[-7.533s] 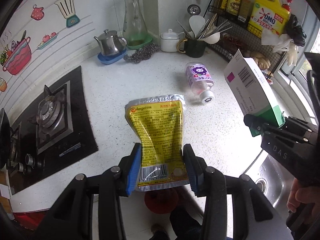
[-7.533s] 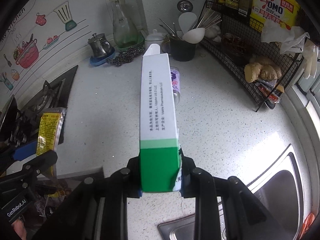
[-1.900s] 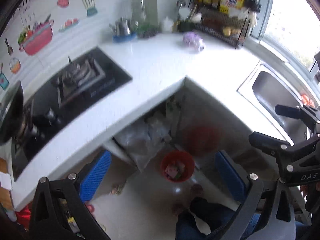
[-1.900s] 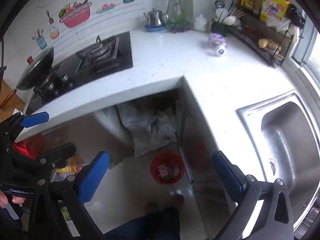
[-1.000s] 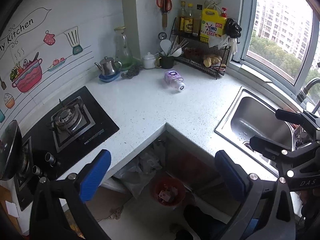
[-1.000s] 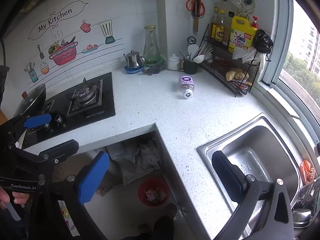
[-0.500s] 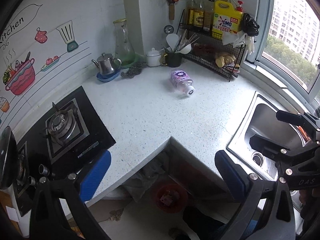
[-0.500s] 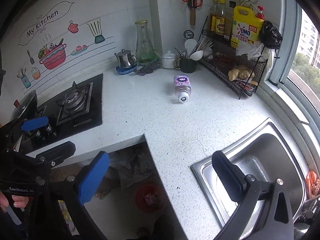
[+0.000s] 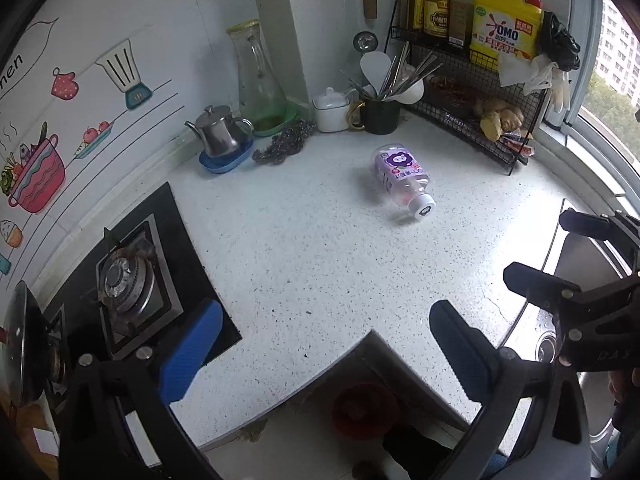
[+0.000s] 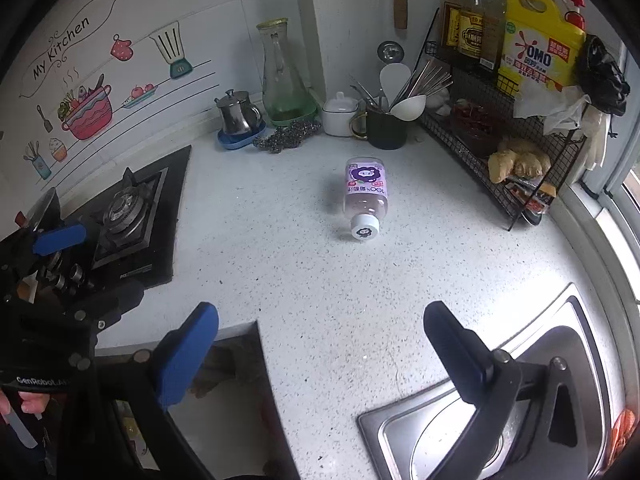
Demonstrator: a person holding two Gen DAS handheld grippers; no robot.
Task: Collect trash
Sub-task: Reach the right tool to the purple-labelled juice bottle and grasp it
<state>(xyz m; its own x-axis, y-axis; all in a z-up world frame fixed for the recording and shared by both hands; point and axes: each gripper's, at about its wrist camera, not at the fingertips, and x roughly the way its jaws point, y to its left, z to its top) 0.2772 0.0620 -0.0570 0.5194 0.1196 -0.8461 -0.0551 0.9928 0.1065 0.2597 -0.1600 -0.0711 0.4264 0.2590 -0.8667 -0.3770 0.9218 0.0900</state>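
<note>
White counter [image 10: 304, 280] holds one toppled plastic bottle [image 10: 365, 199], likely light, slick, roll-prone, best pinched mid-body; left gripper [image 9: 326, 344] and right gripper [image 10: 320, 344] both spread, empty.

Left gripper [image 9: 320, 340] spread wide, empty, blue pads [image 9: 192, 344] far apart. Right gripper [image 10: 320, 344] equally wide, nothing held. Both held side by side, fingers [image 10: 24, 406] curled round left handle.

Wall decal [image 10: 60, 46]: "My Kitchen". Yellow jug [image 10: 540, 46] ahead right: "OMO". Bottle [image 10: 366, 196] ahead: "100%". Left gripper [image 10: 36, 380]: "GenRobot".
</note>
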